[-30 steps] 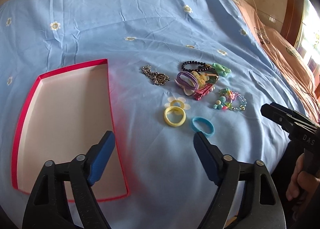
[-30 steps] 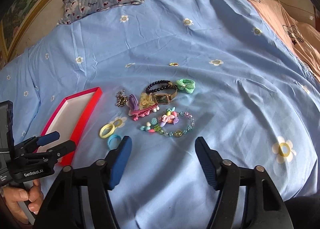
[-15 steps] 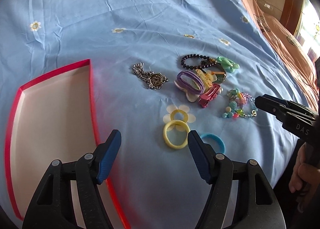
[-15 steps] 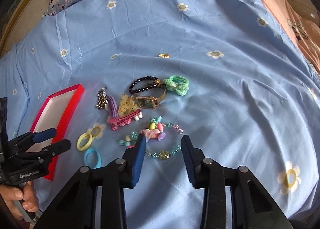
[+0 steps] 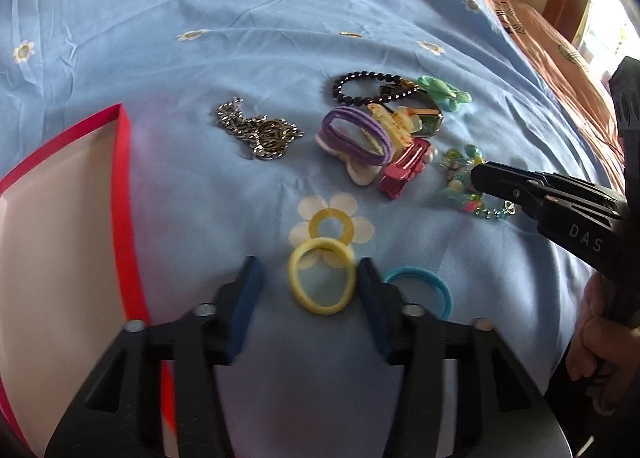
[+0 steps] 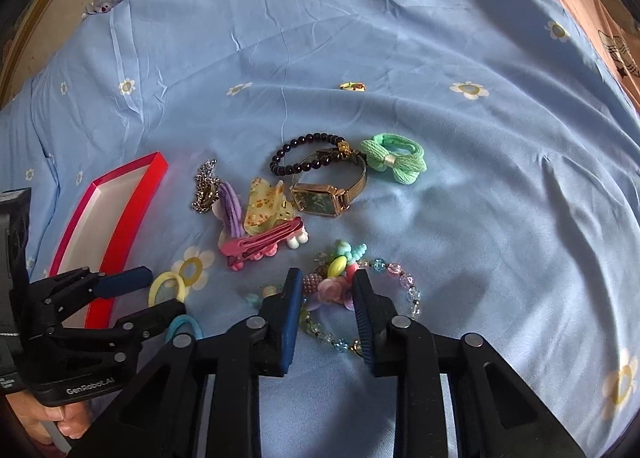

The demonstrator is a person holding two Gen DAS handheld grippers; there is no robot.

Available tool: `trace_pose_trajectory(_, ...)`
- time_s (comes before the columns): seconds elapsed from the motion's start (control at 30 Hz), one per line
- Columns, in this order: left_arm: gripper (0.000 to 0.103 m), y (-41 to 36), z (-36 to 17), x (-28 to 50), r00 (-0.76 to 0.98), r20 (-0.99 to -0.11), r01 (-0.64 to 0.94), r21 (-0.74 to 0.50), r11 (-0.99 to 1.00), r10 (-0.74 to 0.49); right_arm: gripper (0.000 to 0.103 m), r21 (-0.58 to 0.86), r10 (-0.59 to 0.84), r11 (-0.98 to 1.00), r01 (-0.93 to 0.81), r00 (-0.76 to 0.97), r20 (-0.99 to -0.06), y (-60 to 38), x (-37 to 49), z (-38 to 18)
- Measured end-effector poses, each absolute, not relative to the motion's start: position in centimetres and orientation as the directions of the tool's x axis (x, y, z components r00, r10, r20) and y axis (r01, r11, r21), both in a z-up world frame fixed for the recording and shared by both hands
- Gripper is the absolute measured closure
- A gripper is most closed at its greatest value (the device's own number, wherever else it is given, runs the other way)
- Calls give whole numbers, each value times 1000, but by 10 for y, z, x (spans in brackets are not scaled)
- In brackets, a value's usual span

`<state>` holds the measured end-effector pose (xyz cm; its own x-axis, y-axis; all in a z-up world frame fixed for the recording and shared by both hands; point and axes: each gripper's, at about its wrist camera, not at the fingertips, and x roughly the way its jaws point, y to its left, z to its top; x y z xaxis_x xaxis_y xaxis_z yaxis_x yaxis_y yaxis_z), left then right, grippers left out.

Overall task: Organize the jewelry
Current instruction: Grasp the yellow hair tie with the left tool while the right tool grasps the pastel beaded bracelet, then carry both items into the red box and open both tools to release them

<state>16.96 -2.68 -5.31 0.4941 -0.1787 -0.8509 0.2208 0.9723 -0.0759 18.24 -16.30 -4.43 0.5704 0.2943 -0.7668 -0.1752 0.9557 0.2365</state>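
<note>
The yellow hair tie [image 5: 322,282] lies flat on the blue bedsheet [image 5: 200,193], between the parted fingers of my left tongs [image 5: 308,282] — nothing gripped yet. The blue hair tie [image 5: 420,290] sits just beside my right-hand finger, so closing could snag it too. My right tongs [image 6: 326,298] straddle the beaded bracelet's [image 6: 404,286] flower cluster, also open — soft sheet may bunch and the beads slip. The red-rimmed box [image 5: 120,177] waits to the left.

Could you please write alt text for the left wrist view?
The open left gripper straddles a yellow hair tie on a blue bedsheet. A red-rimmed box lies left; the right gripper reaches a beaded bracelet beside piled jewelry.
</note>
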Motion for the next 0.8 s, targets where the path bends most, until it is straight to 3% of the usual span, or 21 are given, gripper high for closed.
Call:
trace_pose_trajectory(0.1,99,-25,-52,171,484,-848,232,-111,966,-214,91,246,299,954,-170,580,-758,-166,181,-42)
trace_pose_trajectory(0.43,100,-6,-23,152,546,-793,215,-179,960,-270,91,258,330,944,-207,645,-689,-163,165,-8)
trace_pose_trajectory(0.8,100,33,4,122,618,-750,147,-188,971,-238,91,258,401,916,-308,659,-636,-124,151,27)
